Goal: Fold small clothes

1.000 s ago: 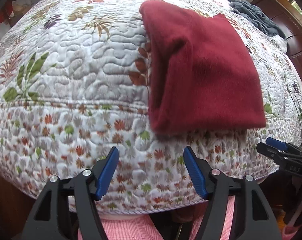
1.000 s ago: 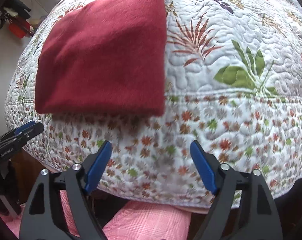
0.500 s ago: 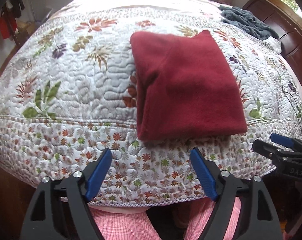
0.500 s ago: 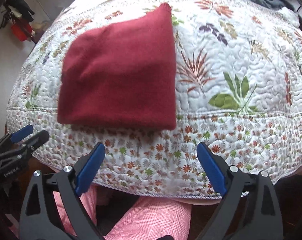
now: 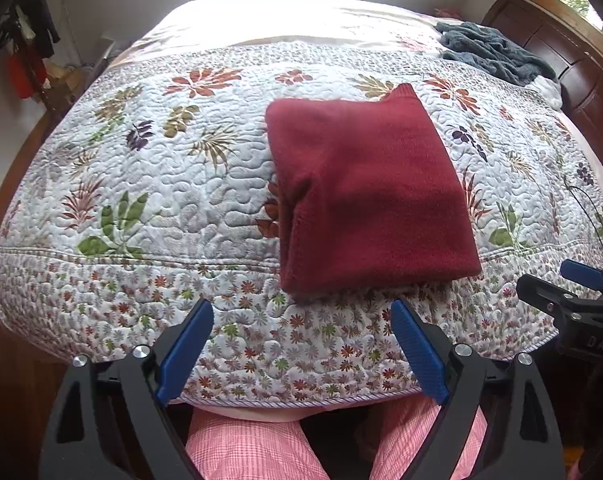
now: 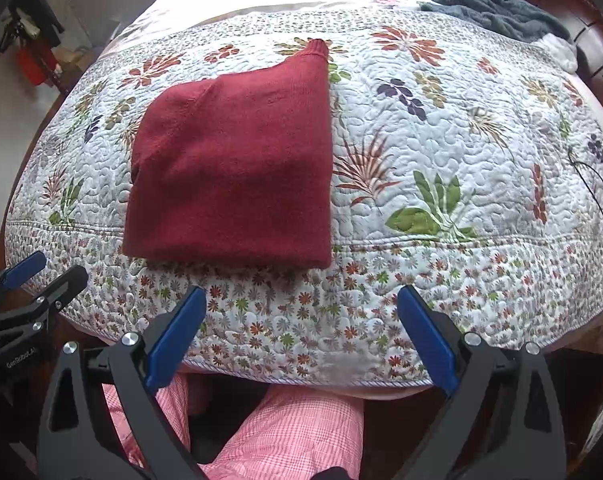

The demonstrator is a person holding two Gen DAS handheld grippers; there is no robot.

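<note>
1. While both grippers hang off its near edge, the floral quilt (image 5: 173, 184) spreads across the bed.
2. The folded red sweater (image 5: 365, 196) lies near that edge.
3. The left gripper (image 5: 301, 352) and right gripper (image 6: 301, 340) stand spread, empty.

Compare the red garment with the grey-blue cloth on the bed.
The red garment is folded into a flat, neat rectangle; the grey-blue cloth lies crumpled in a heap. The red garment sits near the quilt's front edge, the grey-blue cloth at the far right corner. Both rest on the bed, untouched by either gripper.
</note>
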